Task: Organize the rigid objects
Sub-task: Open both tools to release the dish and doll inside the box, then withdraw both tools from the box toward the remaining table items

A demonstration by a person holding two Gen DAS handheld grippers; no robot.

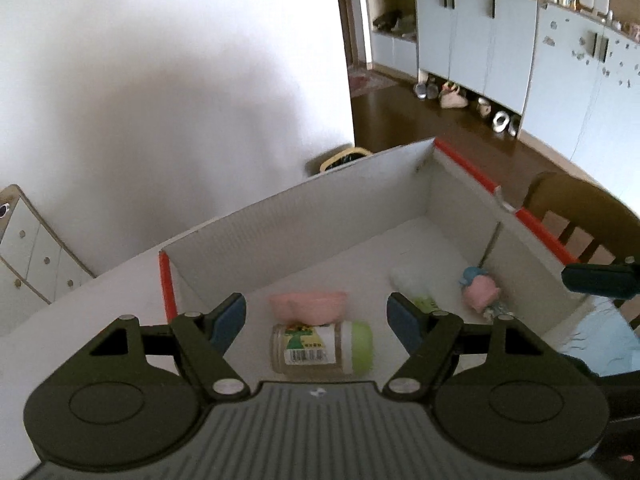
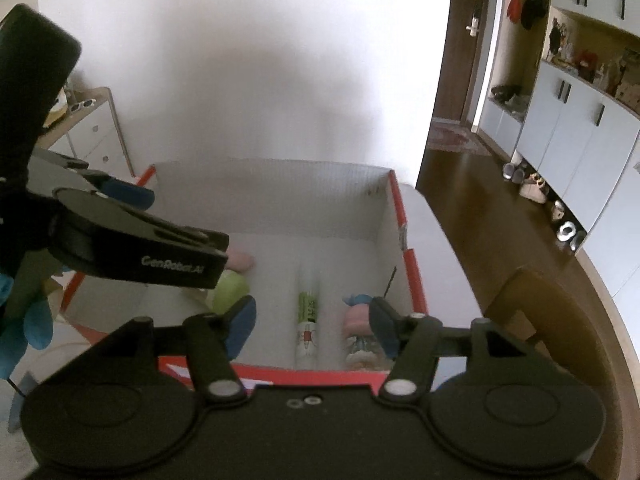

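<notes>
**Box loaded, both fingers released**

Box (image 1: 304,216), white inside with red rim, sits on the white surface (image 1: 80,312). Contents on box floor:
- Glass jar (image 1: 316,350) with green lid, lying on its side, lid toward right in left wrist view.
- Pink bowl-like piece (image 1: 308,307) touching jar on its far side.
- White tube (image 2: 308,320) with green label, lying flat near centre, long axis running front to back in right wrist view.
- Pink-and-blue toy figure (image 1: 480,294) against right wall, just beside tube.

Left gripper (image 1: 316,322) above near edge of box, fingers (image 1: 228,322) spread wide, nothing pinched; jar seen below the gap.
Right gripper (image 2: 312,326) over near right part of box, fingers (image 2: 240,326) apart, holding nothing; tube and toy below them, not touched.
Blue-gloved hand (image 2: 24,320) carries the left gripper.
</notes>
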